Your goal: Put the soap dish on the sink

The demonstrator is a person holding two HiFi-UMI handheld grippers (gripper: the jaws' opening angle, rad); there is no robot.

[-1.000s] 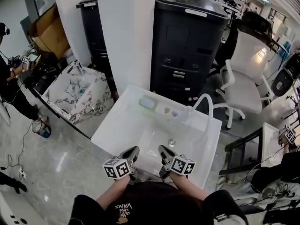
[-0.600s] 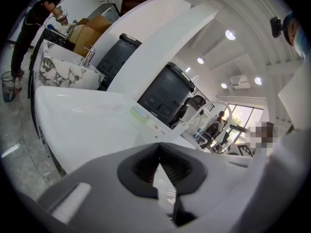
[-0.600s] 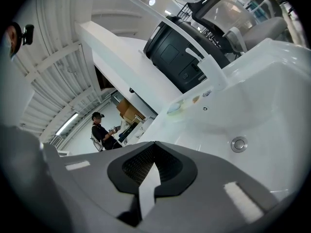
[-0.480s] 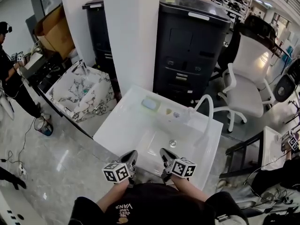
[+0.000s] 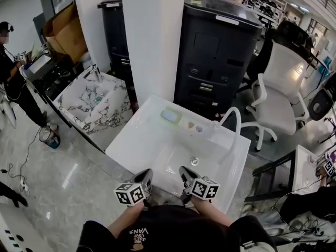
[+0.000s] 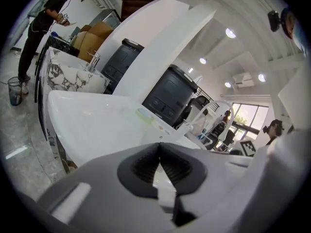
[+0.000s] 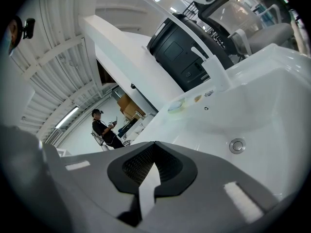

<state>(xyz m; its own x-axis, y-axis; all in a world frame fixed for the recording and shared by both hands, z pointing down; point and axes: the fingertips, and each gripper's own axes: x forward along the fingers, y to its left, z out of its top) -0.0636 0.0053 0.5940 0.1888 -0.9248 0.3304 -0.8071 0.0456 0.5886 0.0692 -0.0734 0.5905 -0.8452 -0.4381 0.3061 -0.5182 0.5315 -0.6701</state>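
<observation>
The white sink (image 5: 125, 139) stands in front of me, with a curved white faucet (image 5: 231, 124) at its far right. A pale green-and-blue soap dish (image 5: 170, 115) rests on the sink's far rim, left of the faucet; it also shows as the soap dish (image 6: 145, 114) and the soap dish (image 7: 176, 106) in the two gripper views. My left gripper (image 5: 146, 174) and right gripper (image 5: 182, 170) hover side by side over the sink's near edge, far from the dish. Both are shut with nothing between the jaws, as seen at the left gripper (image 6: 159, 147) and the right gripper (image 7: 154, 144).
The drain (image 5: 194, 161) lies in the basin ahead of the right gripper. Behind the sink rise a white pillar (image 5: 152, 41) and a black cabinet (image 5: 218, 51). A white office chair (image 5: 275, 96) is at the right, a marble basin (image 5: 94, 101) and a standing person (image 5: 13, 88) at the left.
My left gripper has drawn back slightly toward the sink's near edge. The right gripper has kept its place. Both stay shut.
</observation>
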